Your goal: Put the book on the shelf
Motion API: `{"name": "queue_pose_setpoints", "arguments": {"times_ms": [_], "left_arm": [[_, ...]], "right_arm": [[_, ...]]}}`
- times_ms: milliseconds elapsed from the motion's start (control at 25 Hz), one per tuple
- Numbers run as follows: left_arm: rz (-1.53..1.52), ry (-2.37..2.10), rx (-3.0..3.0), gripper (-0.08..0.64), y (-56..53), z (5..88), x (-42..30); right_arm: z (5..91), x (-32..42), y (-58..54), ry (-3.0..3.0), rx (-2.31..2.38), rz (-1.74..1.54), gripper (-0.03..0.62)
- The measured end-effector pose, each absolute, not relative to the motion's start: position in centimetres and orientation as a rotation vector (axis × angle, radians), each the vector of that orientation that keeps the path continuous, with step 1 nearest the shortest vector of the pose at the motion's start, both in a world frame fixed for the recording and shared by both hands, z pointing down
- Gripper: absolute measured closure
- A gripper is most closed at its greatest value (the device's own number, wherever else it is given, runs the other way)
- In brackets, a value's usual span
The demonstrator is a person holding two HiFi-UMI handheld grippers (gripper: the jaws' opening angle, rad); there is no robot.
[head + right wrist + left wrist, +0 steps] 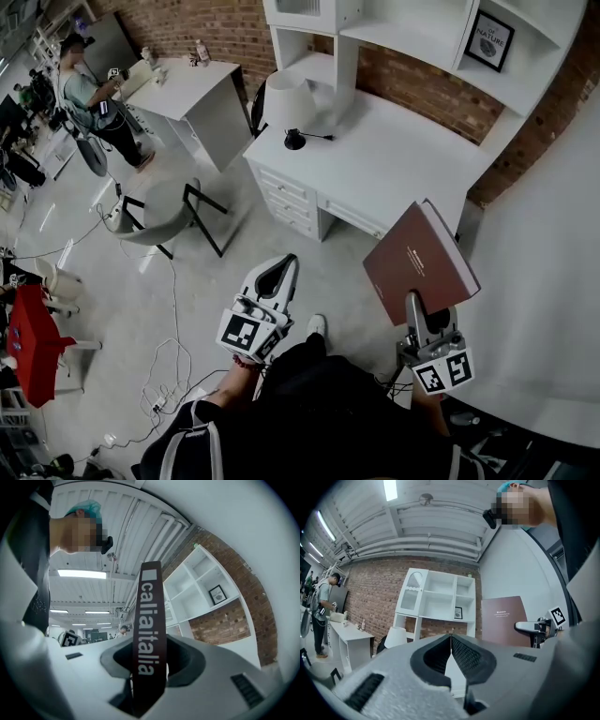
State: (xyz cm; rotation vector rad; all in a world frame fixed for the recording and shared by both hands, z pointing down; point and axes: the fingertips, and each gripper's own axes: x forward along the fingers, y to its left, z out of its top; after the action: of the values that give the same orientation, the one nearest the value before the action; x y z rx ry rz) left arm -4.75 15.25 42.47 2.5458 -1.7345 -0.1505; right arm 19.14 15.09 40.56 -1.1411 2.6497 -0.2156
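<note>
The right gripper (413,306) pinches the brown book (418,262) at its spine, upright for shelving. The left gripper (277,273) is spare, its jaws pressed together on nothing.

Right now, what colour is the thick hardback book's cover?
The thick hardback book has a maroon cover; head view shows it best.

lamp (289,101) on desk (403,159) | shelf (403,33) atop desk rear | book (417,262) right of chair (164,211)

Holds the left gripper (284,267) at near left, jaws pressed together. Clamps the book (417,262) in the right gripper (414,304) jaws at near right, tips pointing far.
</note>
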Motion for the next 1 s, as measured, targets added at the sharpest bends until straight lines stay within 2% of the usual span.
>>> {"name": "queue_pose_setpoints", "arguments": {"times_ms": [480, 1000], "left_arm": [[-0.169, -1.696, 2.606, 0.54, 6.8, 42.1, -10.4], [-0.162, -1.641, 2.615, 0.54, 2.4, 42.7, -10.5]], "right_arm": [[39.7, 13.9, 7.9, 2.627, -1.204, -0.201, 0.442], [41.0, 13.4, 4.4, 2.614, -1.25, -0.213, 0.442]]}}
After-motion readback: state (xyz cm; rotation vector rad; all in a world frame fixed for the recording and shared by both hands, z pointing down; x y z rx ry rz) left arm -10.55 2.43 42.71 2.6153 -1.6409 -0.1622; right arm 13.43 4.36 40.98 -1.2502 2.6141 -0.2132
